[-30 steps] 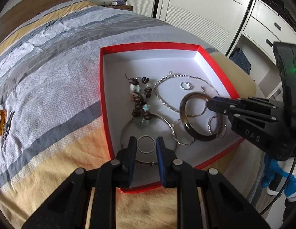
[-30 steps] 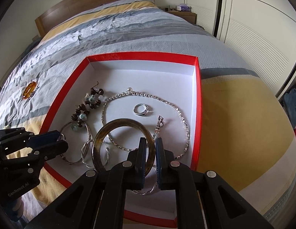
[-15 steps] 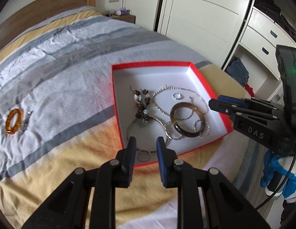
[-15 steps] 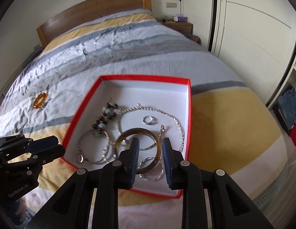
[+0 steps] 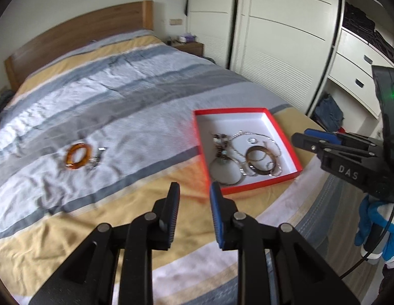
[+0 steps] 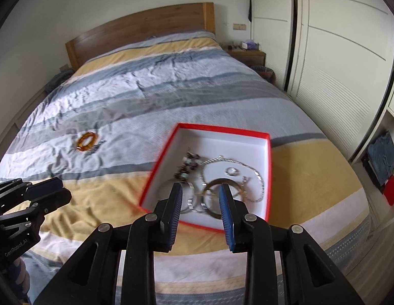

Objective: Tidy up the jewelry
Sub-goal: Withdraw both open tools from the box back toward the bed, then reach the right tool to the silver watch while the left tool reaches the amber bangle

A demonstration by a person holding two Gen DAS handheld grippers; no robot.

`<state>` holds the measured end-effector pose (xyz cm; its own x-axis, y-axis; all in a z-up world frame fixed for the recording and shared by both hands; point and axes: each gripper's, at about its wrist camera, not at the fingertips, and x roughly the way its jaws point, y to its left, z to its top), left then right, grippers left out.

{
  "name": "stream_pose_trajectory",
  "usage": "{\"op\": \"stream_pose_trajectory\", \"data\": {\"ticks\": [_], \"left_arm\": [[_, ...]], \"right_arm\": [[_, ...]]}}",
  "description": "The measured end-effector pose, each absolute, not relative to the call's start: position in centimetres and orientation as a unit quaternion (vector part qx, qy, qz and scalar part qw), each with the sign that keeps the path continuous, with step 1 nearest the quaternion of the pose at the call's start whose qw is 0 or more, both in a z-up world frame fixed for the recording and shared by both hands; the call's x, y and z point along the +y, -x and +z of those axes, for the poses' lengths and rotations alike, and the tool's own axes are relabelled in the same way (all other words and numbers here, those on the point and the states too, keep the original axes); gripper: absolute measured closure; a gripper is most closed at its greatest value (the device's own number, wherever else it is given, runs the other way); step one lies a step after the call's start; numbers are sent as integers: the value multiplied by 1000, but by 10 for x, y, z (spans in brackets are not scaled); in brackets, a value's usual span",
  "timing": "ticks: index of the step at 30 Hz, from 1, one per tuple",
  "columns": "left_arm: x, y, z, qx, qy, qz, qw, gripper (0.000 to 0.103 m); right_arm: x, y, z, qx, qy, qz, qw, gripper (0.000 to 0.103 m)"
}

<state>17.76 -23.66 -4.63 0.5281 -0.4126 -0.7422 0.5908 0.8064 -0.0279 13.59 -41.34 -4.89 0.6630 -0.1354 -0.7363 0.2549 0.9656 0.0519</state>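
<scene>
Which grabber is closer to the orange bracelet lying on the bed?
Left. The left gripper hangs over the yellow stripe between the orange bracelet and the red box. The right gripper hangs by the box's near edge, farther from the bracelet. Both are empty.

Both tongs, left (image 5: 193, 190) and right (image 6: 200, 193), apparently higher, wider apart, empty.
</scene>
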Motion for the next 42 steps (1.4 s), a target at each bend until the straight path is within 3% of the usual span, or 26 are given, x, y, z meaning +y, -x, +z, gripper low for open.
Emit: {"op": "stream_pose_trajectory", "data": {"ticks": [21,42], "left_arm": [[-86,-77,22,326,-80,-175,926,75],[-42,-16,55,276,-60,-163,945,73]], "right_arm": [[-275,-77,25,351,-33,-26,936,65],[-220,-30,46,332,-4,7,943,62]]}}
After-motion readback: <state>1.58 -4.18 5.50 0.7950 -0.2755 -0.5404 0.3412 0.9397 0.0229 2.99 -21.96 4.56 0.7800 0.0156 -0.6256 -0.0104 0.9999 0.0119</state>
